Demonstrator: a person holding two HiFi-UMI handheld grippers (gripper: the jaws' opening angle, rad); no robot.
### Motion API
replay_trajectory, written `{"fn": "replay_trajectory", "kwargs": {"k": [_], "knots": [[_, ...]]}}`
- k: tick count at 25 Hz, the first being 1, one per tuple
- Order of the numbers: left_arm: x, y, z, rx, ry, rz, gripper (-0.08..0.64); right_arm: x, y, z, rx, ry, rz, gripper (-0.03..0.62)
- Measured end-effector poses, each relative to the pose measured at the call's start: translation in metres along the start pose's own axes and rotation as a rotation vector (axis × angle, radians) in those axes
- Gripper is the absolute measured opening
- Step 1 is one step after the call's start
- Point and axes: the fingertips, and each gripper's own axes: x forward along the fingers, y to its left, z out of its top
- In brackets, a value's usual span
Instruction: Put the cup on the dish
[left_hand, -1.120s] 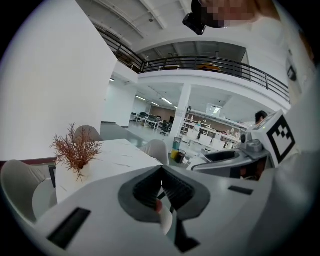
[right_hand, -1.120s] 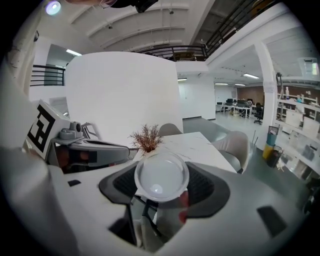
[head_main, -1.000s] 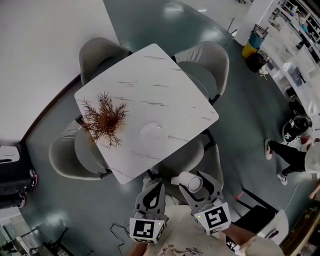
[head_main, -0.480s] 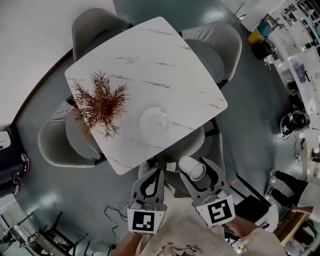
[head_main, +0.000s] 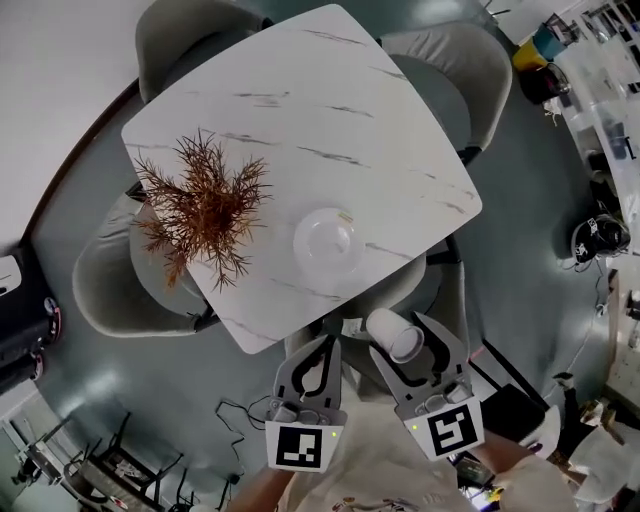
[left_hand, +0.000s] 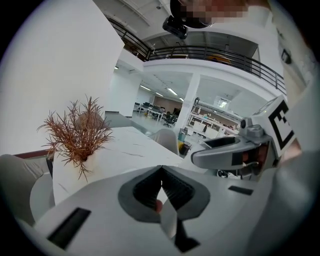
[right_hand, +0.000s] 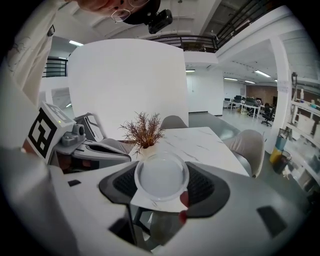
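Clamped between the jaws of the right gripper: a pale cup, held by its sides, one round end turned back toward the gripper's own camera. In the right gripper view, that round end filling the gap between the two dark ribbed pads, a pad pressed against each side. Held in the air off the table, just past its near edge, above a grey chair tucked under that edge. Not touching the dish. Left gripper just beside the right one, also short of the table edge, with jaws brought together at the tips and nothing between them; seen in the left gripper view as two ribbed pads meeting in a point. On the white marbled tabletop, a clear round dish lying bare near the near edge, ahead of the cup and between the two grippers' lines of reach. To the left of the dish, close by but apart from it, a bunch of dry reddish-brown twigs in a small pale pot. More grey chairs around the table: one at the far right side, one at the far left corner, one at the near left. Below all of it, a glossy grey-green floor.
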Motion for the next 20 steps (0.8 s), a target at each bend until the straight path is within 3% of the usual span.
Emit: {"fn": "replay_trajectory", "kwargs": {"k": [6, 9, 20], "knots": [[0.017, 0.020, -0.009, -0.028, 0.017, 0.023, 0.006, 0.026, -0.001, -0.009, -0.013, 0.016, 0.015, 0.273], [0.024, 0.027, -0.014, 0.026, 0.043, 0.006, 0.006, 0.036, -0.004, -0.014, -0.014, 0.034, 0.014, 0.273], [0.043, 0.057, -0.050, 0.014, 0.124, 0.015, 0.006, 0.078, -0.009, -0.035, -0.019, 0.071, 0.019, 0.273]]}}
